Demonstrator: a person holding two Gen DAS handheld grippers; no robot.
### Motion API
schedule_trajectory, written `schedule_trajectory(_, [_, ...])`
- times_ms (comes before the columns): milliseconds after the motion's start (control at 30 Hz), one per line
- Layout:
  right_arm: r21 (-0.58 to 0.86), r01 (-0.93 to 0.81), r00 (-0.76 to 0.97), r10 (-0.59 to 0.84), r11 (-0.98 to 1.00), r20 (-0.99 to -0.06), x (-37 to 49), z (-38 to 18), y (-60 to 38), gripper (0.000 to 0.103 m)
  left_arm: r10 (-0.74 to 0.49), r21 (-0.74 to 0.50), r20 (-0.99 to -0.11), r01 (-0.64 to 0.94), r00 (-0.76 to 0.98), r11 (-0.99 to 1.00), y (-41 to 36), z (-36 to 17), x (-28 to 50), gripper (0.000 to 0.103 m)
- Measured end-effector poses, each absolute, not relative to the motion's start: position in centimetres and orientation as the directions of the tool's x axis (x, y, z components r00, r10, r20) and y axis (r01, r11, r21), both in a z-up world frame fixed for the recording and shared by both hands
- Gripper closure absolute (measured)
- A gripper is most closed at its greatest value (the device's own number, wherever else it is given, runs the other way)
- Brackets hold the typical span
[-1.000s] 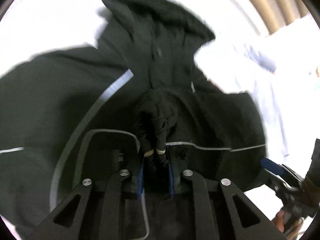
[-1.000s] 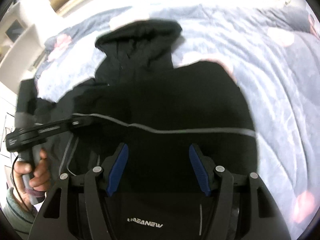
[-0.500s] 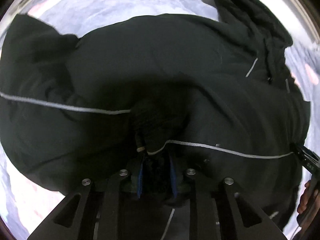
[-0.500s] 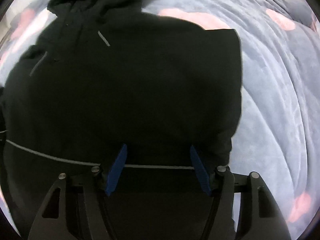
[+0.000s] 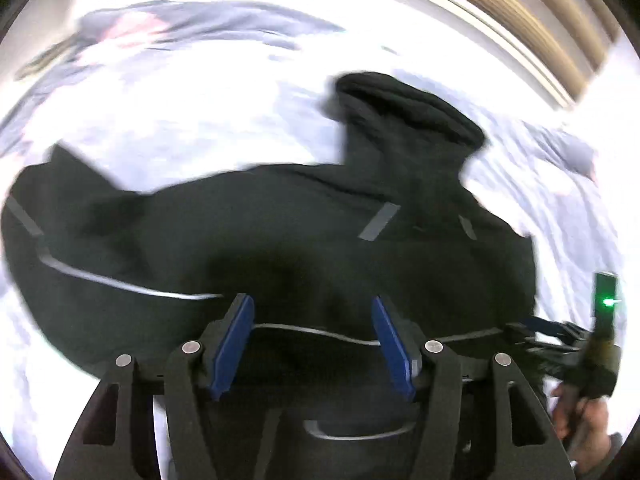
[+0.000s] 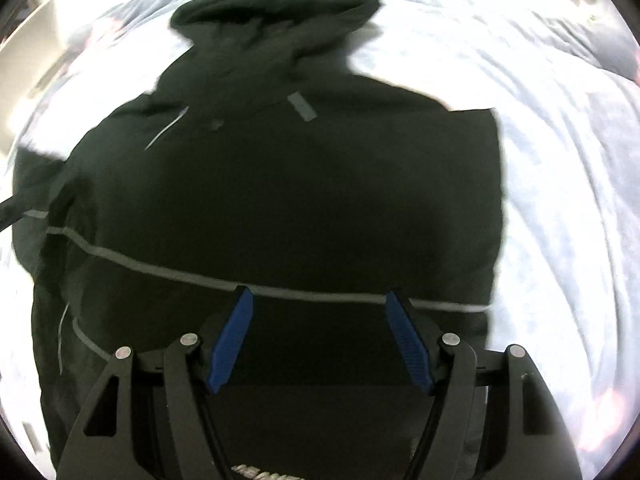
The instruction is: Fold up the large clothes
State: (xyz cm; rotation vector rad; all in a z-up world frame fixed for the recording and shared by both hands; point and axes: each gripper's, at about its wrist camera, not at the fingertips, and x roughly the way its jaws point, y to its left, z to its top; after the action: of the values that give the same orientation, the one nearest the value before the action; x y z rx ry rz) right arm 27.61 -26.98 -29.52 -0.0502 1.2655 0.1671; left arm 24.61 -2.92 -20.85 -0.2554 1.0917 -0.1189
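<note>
Left wrist view: left hand-held gripper (image 5: 312,312) angled down, just opened, empty.

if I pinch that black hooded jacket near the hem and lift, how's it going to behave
The black hooded jacket will probably drape and sag, since it already lies in soft folds on the bedding. Its thick layers suggest some weight. The hood would likely trail.

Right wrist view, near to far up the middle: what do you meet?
Right tool, open and empty → grey piping stripe → black hooded jacket body → grey chest tab → hood → pale bedding.
</note>
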Motion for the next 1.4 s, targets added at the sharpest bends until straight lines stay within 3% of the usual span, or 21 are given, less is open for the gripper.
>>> schedule_trajectory(133, [0.018, -0.187, 0.238, 0.063, 0.982, -0.969, 26.8, -31.8, -24.6, 0.03, -0.285, -0.295, -0.897, 0.023, 0.339, 0.955, -6.9, -25.9, 25.9, 0.04])
schedule_trajectory(300, [-0.012, -0.188, 0.218, 0.029, 0.982, -0.976, 26.5, -34.3, -24.7, 0.03, -0.21, -0.221, -0.938, -0.009, 0.274, 0.975, -8.0, -30.9, 25.7, 0.04])
schedule_trajectory(433, [-0.065, -0.22, 0.228, -0.013, 0.973, -0.974, 26.5, -34.7, -24.0, 0.028, -0.16, -0.162, -0.948, 0.017, 0.276, 0.987, -9.0, -30.8, 25.3, 0.04])
schedule_trajectory(567, [-0.008, -0.169, 0.17, 0.021, 0.986, -0.985, 26.4, -33.2, -24.6, 0.028, -0.19, -0.205, -0.943, -0.027, 0.274, 0.978, -8.4, -29.2, 24.3, 0.04])
schedule_trajectory(700, [0.031, -0.209, 0.191, 0.071, 0.977, -0.979, 23.0, -29.5, -24.3, 0.028, -0.225, -0.255, -0.918, -0.05, 0.326, 0.966, -6.5, -23.9, 21.3, 0.039])
schedule_trajectory(800, [-0.013, -0.241, 0.219, 0.041, 0.97, -0.975, 19.2, -26.5, -23.5, 0.028, -0.222, -0.265, -0.905, -0.07, 0.363, 0.962, -3.9, -21.3, 17.8, 0.039])
schedule_trajectory(1100, [0.092, -0.157, 0.229, 0.127, 0.983, -0.965, 13.8, -22.3, -19.8, 0.028, -0.162, -0.274, -0.899, -0.233, 0.408, 0.933, 8.0, -18.2, 10.9, 0.039])
schedule_trajectory(1400, [0.133, -0.052, 0.238, 0.142, 0.99, -0.961, 12.2, -22.7, -15.3, 0.028, -0.031, -0.237, -0.891, -0.406, 0.453, 0.883, 23.4, -17.4, 10.6, 0.039])
